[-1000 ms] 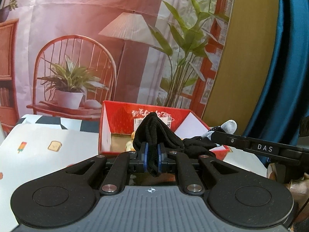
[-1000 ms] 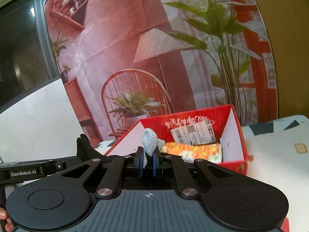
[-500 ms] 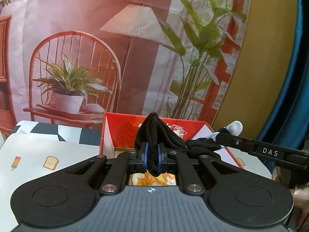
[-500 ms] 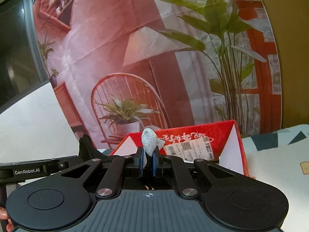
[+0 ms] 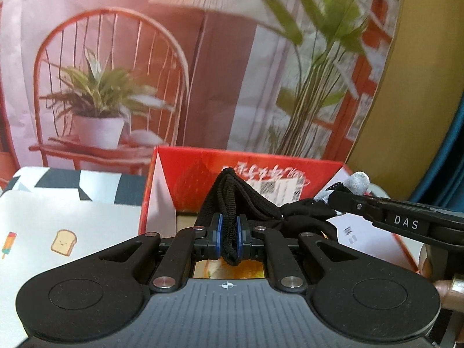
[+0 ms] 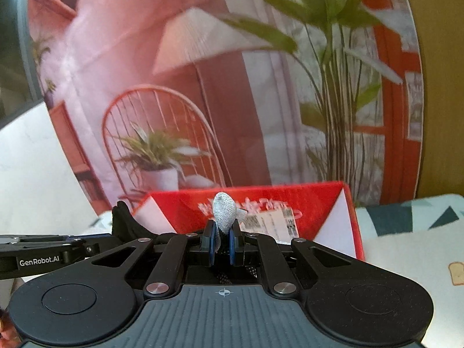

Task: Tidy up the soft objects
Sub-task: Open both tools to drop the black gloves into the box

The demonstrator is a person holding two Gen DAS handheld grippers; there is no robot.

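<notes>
My left gripper [image 5: 229, 233] is shut on the black ribbed end of a sock [image 5: 232, 200]. The sock stretches right to my right gripper [image 5: 348, 194], which pinches its grey toe [image 5: 359, 181]. In the right wrist view my right gripper [image 6: 222, 239] is shut on that grey toe [image 6: 223, 213], and the left gripper [image 6: 87, 246] shows at the left with the black end [image 6: 120, 220]. Both hold the sock in front of and above the open red box [image 5: 255, 168], which also shows in the right wrist view [image 6: 313, 200]. An orange patterned item [image 5: 229, 271] lies in the box.
The box stands on a table mat [image 5: 72, 232] printed with toast and popsicle figures, also in the right wrist view [image 6: 420, 261]. A printed backdrop [image 5: 203, 72] of a chair, lamp and plants hangs close behind. A blue curtain [image 5: 452, 159] is at the far right.
Both grippers have moved forward, toward the red box, with the sock still stretched between them. The box looks larger and lower in both views.
</notes>
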